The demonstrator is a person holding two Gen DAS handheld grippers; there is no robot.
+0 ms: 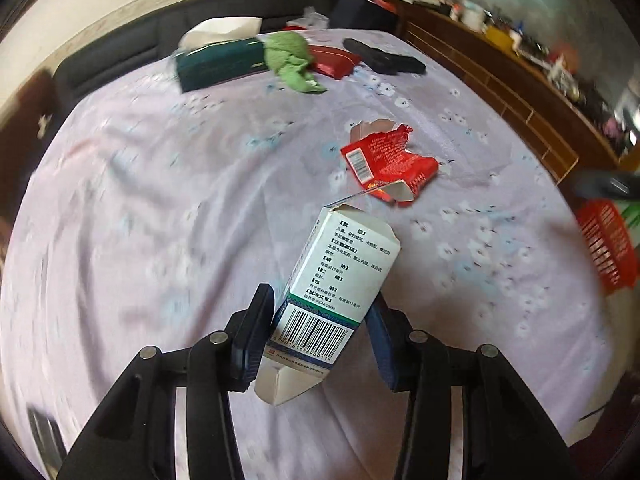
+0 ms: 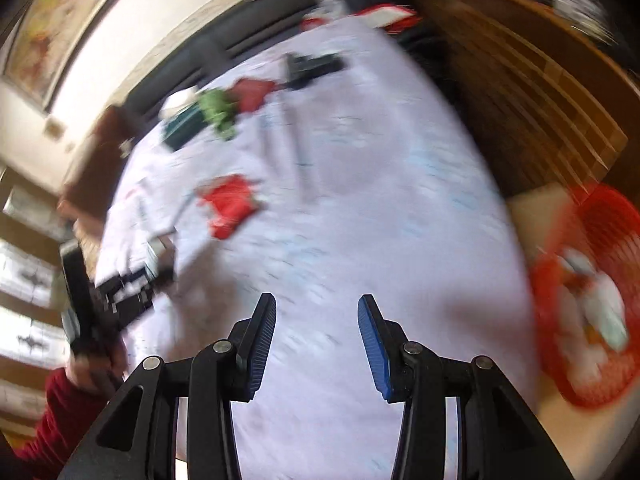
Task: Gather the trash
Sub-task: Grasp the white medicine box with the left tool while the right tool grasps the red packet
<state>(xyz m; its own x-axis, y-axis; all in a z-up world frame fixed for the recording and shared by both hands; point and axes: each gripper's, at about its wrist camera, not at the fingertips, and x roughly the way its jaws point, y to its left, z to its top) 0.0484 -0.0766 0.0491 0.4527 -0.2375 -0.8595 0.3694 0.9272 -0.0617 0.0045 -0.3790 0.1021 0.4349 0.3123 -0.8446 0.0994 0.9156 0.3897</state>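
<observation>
Pinching white box (image 1: 340, 280) above tablecloth (image 1: 160, 200): left gripper (image 1: 320, 320). Right gripper (image 2: 317, 320) spread, holding nothing. Torn red packet (image 1: 386, 162) beyond box; red basket (image 2: 592, 300) right.

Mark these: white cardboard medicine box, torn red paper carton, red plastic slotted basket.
white cardboard medicine box (image 1: 340, 276): left wrist view, printed side panel.
torn red paper carton (image 1: 390, 164): left wrist view, middle of the red face.
red plastic slotted basket (image 1: 606, 246): left wrist view, slotted side wall.
</observation>
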